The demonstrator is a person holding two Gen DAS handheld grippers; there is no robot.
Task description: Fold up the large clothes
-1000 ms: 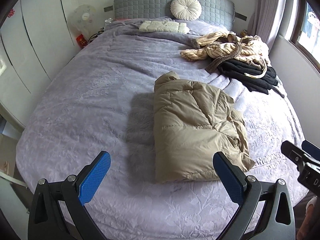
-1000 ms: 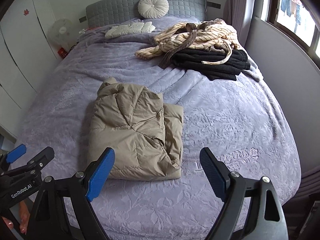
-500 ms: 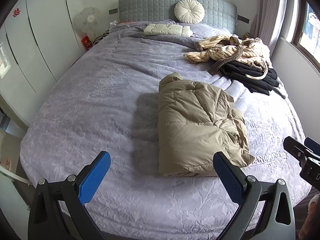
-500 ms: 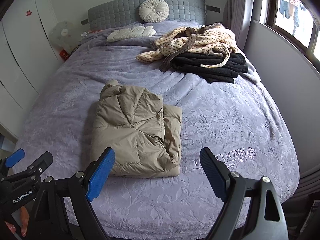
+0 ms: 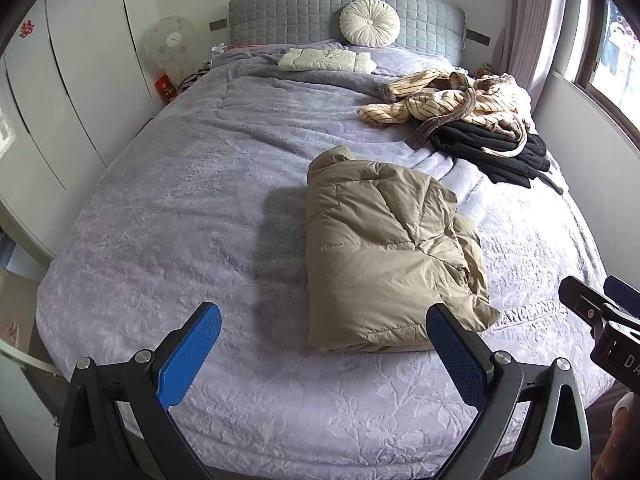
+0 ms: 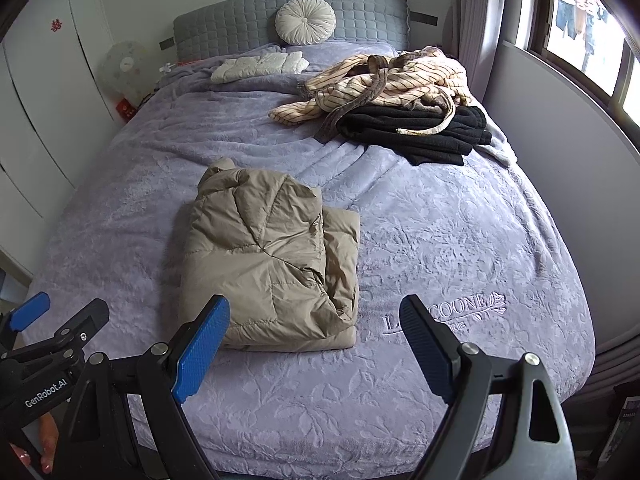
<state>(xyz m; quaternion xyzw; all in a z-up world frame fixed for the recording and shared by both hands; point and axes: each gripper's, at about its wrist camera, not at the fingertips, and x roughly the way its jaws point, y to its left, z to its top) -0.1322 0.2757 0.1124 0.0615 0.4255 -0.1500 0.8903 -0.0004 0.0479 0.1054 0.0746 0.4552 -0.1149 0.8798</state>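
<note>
On the big purple quilted bed, the puffy tan folded jacket lies lengthwise toward the grey headboard, straight ahead of your wide-open, empty left gripper and a little left of your wide-open, empty right gripper.

The left tool is a matte black plastic frame whose two arms carry flat, bright blue textured pads, with silver round screws at the joints and triangular cut-outs low in each arm. The right tool has the same build. At the lower left of the right wrist view, white "GenRobot.AI" lettering marks the black body, and bare fingers with pale nails show beneath it.
</note>
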